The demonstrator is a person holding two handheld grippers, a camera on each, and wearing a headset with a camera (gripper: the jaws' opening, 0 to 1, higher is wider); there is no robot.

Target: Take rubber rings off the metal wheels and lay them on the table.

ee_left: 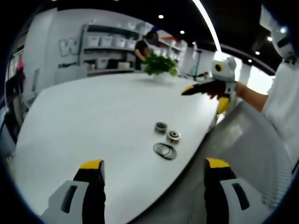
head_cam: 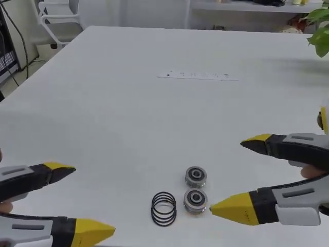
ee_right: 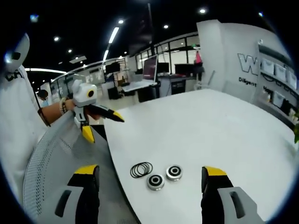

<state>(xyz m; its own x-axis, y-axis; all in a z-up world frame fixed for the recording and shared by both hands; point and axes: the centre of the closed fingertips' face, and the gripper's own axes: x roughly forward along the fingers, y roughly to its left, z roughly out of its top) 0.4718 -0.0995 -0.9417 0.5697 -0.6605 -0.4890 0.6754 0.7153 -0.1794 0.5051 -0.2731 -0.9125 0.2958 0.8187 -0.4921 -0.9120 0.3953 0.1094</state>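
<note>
We hold the left gripper [head_cam: 94, 199] and right gripper [head_cam: 226, 176] spread and empty at a smooth white table [head_cam: 128, 103]. Two round shiny metal wheels [head_cam: 195, 200] sit beside thin black rubber rings [head_cam: 163, 208]. The wall letter [ee_left: 65, 46] reads "W".

Smooth white counter [head_cam: 154, 113]: matt with a faint soft sheen, no visible grain.
Two small round silver metal wheels [head_cam: 196, 176] [head_cam: 195, 200], near the counter's near edge: bright polished rims, darker dull centres.
Thin black rubber rings [head_cam: 163, 208], just beside them: matt.
Left gripper [head_cam: 91, 200] and right gripper [head_cam: 229, 176]: matt black and grey plastic with yellow tips.
</note>
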